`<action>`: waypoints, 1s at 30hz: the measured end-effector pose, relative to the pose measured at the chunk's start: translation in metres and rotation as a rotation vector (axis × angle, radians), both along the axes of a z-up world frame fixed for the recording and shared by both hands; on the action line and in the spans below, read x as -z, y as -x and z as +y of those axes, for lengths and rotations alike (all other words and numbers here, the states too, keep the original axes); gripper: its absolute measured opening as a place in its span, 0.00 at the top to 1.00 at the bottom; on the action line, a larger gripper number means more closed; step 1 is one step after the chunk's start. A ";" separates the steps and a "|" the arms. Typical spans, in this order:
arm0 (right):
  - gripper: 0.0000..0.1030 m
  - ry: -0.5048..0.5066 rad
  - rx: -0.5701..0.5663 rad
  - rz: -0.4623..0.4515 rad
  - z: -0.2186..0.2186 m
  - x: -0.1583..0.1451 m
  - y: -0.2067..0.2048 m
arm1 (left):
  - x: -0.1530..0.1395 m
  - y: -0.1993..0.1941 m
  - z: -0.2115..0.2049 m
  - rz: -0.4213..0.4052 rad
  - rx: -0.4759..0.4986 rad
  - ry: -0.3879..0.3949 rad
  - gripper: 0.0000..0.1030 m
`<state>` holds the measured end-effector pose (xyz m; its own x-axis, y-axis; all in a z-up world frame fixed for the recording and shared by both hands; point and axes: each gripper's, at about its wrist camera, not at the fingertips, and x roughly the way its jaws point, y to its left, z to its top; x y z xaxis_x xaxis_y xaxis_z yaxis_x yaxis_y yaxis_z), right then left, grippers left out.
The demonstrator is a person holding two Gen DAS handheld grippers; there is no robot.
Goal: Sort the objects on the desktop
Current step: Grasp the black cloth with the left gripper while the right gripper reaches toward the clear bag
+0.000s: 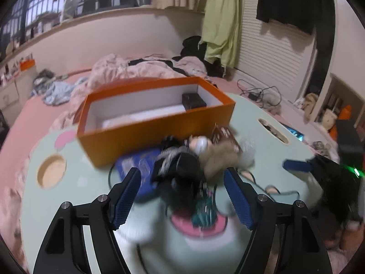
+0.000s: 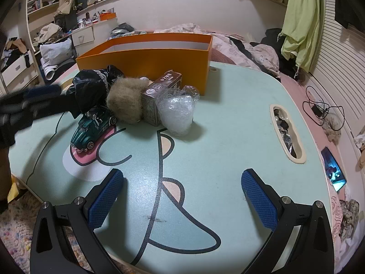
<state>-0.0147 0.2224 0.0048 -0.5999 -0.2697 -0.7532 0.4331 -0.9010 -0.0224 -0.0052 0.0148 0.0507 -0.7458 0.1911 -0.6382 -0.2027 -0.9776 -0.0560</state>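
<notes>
An open orange box [image 1: 155, 134] [image 2: 146, 61] stands at the back of the pale green table [image 2: 228, 114], with a small black box [image 1: 194, 100] inside it. In front lie a black cloth bundle [image 1: 180, 166] [image 2: 91, 89], a green toy car [image 2: 91, 125], a beige fuzzy ball [image 2: 125, 102], a brown carton [image 2: 159, 93] and a clear plastic bag [image 2: 178, 114]. My left gripper [image 1: 181, 171] is open around the black bundle, and its pads show a gap on both sides. My right gripper [image 2: 182, 175] stands open over bare table, holding nothing.
A flat blue pack [image 1: 136, 166] lies under the bundle by the box. The table has a round cup hole [image 1: 51, 171] and a long slot [image 2: 287, 134]. A phone [image 2: 334, 171] rests at the right edge. A cluttered bed lies behind the table.
</notes>
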 end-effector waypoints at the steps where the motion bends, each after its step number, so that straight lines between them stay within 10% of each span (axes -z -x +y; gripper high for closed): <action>1: 0.00 0.000 0.000 0.000 0.000 0.000 0.000 | 0.000 0.005 0.003 -0.001 0.000 0.012 0.33; 4: 0.00 0.001 0.000 0.002 0.000 0.000 0.000 | 0.007 0.020 0.010 -0.047 -0.025 0.053 0.68; 9: 0.00 0.003 0.004 0.004 -0.001 -0.001 -0.001 | -0.001 0.004 -0.010 -0.022 -0.044 -0.021 0.76; 19: 0.00 0.004 0.004 0.003 0.002 -0.001 0.000 | 0.004 -0.054 -0.051 -0.002 -0.041 -0.088 0.75; 23: 0.00 0.004 0.004 0.003 0.002 -0.001 0.000 | 0.022 -0.054 -0.054 -0.023 -0.073 -0.089 0.36; 30: 0.00 0.008 0.022 0.007 0.007 -0.002 0.003 | 0.035 -0.037 -0.041 -0.063 -0.062 -0.063 0.37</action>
<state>-0.0175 0.2293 0.0070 -0.6114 -0.2622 -0.7466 0.4127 -0.9107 -0.0182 0.0313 -0.0265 0.0153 -0.7159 0.1873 -0.6726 -0.1357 -0.9823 -0.1290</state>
